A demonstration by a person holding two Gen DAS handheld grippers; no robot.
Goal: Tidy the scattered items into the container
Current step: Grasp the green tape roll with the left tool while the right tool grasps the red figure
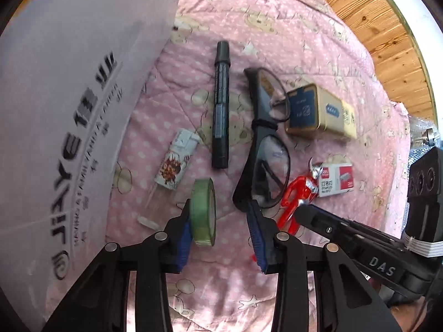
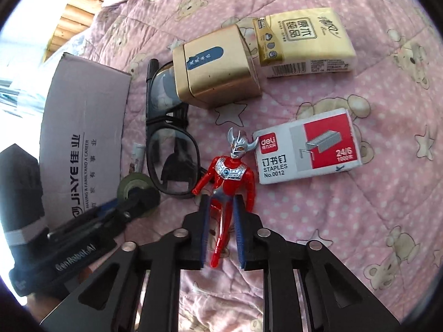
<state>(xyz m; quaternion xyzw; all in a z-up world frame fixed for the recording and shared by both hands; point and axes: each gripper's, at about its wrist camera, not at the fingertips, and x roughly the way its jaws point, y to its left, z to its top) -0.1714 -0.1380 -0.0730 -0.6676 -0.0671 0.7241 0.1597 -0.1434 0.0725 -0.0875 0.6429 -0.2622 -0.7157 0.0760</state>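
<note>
Toy figure (image 2: 225,182) lies on the quilt (image 2: 360,221) just right of the glasses (image 2: 171,155), its legs between the right gripper's (image 2: 220,229) part-open pads, not yet clamped; judged step: pick, then carry left to the box (image 2: 83,127). Left gripper (image 1: 221,227) gapes wide, tape roll (image 1: 205,213) against its left pad, unheld. Only the left view shows the marker (image 1: 221,105) whole; only the right shows the tissue pack (image 2: 304,41) clearly.
</note>
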